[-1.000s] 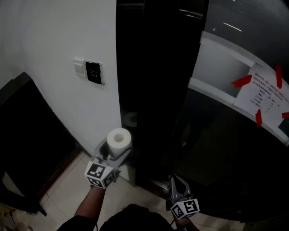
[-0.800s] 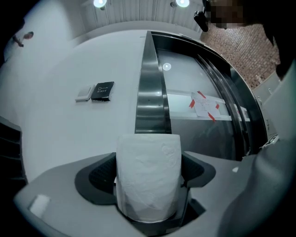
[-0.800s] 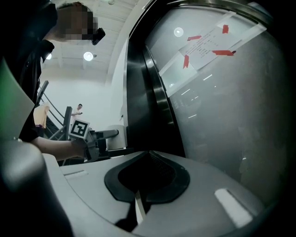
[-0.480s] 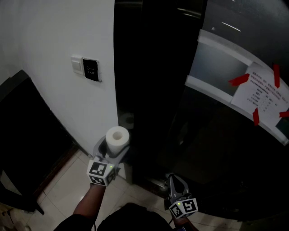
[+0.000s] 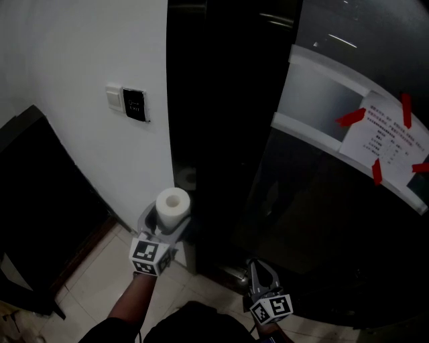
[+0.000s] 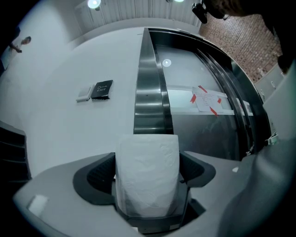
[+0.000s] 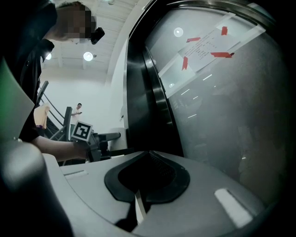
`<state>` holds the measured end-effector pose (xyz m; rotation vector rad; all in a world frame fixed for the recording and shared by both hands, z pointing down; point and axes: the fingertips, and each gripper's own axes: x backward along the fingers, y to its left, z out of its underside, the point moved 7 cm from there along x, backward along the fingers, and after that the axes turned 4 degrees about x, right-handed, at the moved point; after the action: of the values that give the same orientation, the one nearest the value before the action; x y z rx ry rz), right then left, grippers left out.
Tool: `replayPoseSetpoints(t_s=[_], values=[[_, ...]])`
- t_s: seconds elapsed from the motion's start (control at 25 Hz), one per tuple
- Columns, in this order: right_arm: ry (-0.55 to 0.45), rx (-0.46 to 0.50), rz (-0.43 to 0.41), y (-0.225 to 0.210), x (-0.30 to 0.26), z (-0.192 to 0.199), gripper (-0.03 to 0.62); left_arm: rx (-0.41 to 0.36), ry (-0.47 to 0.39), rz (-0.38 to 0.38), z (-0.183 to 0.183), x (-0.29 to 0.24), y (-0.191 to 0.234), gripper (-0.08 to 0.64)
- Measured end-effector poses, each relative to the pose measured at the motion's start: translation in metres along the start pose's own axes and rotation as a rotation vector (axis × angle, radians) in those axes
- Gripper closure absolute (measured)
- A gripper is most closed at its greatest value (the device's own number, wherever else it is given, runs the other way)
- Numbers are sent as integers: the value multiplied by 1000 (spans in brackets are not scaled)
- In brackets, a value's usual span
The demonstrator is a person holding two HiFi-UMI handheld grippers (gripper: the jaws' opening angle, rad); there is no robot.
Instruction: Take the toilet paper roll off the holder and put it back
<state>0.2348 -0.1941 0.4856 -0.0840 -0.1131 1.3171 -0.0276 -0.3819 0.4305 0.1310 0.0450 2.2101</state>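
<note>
My left claw point(image 5: 167, 221) pinches the toilet paper roll point(image 6: 147, 171) by its sides. The jaws are spread to the roll's width and the core stands upright, which I judge keeps it from slipping. My right claw point(image 7: 147, 159), off to its right, is pressed together, empty and kept clear. Just ahead of the left claw stands a dark metal post point(image 5: 201, 134). No view shows the holder.

The head view is dim: the white wall point(image 5: 80, 53) takes soft light, the door frame point(image 5: 214, 134) sinks to featureless black, and the glass door point(image 5: 322, 221) carries faint streaks of glare. In the left gripper view, ceiling lamps point(image 6: 94, 3) shine at the top edge and the toilet paper roll point(image 6: 147, 176) is sharp and evenly lit. Both gripper views bow straight lines and darken at the corners. The near shell of the right gripper point(image 7: 149, 153) is soft.
</note>
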Motion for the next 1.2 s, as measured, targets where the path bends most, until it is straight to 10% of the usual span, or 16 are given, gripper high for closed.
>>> replayPoseSetpoints(t_s=[0.84,0.92,1.04,1.2], values=[[10,0,-84,13,-4,5,578,60,-55,-36,-8,82,-2,143],[9,-4,-98,15,-3,8,578,96,-66,-54,-6,96,-2,226],[23,-15,-118,21,1,8,578,123,-109,-112,-3,125,-5,560],[53,-53,-155,23,16,18,578,139,-55,-144,6,151,-21,560]])
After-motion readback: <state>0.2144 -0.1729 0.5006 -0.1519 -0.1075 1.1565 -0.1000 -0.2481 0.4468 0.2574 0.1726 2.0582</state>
